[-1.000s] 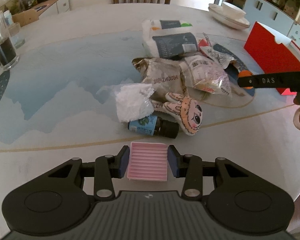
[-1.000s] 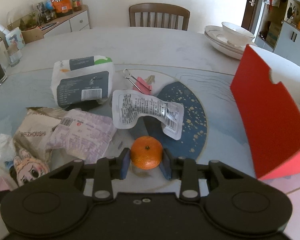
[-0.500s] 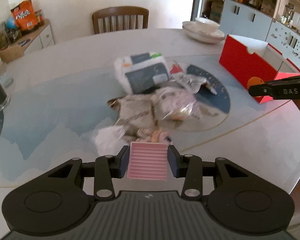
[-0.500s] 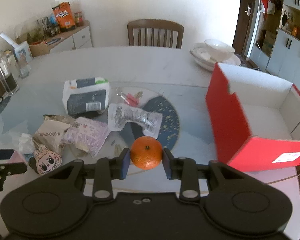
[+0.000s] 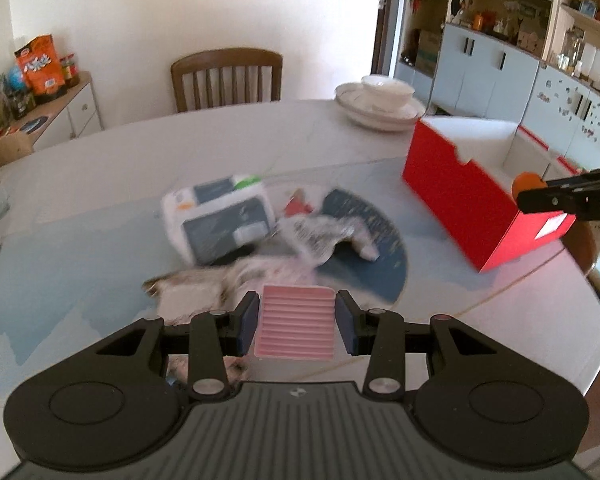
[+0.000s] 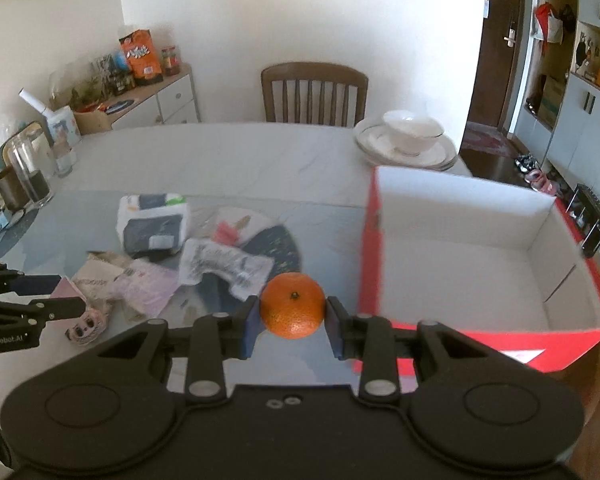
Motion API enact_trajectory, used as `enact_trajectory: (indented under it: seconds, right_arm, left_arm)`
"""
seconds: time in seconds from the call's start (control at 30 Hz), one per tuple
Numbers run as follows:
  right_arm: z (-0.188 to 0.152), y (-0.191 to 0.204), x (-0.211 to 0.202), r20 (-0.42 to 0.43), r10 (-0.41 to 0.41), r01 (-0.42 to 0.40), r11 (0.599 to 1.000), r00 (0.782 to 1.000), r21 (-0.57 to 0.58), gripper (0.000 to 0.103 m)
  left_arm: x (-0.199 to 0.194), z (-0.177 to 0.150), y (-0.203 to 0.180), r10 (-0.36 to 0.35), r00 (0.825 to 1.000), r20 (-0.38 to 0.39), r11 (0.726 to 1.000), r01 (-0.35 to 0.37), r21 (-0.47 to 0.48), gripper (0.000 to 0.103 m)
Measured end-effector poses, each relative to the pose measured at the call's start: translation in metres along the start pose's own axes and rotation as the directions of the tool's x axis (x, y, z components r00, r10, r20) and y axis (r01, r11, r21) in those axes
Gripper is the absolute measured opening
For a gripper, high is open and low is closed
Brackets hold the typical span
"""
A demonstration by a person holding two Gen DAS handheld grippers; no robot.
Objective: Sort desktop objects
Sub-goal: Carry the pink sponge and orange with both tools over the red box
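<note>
Item: two loads held aloft, red box [image 6: 452,276] not yet loaded.

I hold the left gripper [image 5: 296,326] clamped on a pink ribbed pad [image 5: 295,327] above the packet pile [image 5: 260,240]; the right gripper [image 6: 292,320] pinches a mandarin [image 6: 292,311] just beside the box's near wall. Risks, as I judge them: the round fruit may roll out of the pads if I tilt, and either load may clip the box rim on a low entry. Surface: pale oval table [image 6: 236,156] with blue inlay, stacked dishes [image 6: 408,144] at the far edge. Room: wooden chair [image 6: 314,92], sideboard, wall cabinets.
</note>
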State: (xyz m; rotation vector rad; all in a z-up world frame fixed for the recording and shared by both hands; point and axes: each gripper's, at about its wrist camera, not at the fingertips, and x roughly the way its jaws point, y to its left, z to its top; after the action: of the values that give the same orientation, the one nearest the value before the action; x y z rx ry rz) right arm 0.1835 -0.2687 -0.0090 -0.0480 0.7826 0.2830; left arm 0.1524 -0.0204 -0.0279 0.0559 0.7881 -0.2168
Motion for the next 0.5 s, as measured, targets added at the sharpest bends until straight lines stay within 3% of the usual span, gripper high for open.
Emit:
enact_trajectory:
  seconds: [0.5]
  right_arm:
    - [0.012, -0.098, 0.001, 0.015, -0.025, 0.025, 0.999, 1.0, 0.02, 0.033]
  left_arm:
    - [0.031, 0.066, -0.086, -0.062, 0.998, 0.028, 0.996, 0.06, 0.068, 0.04]
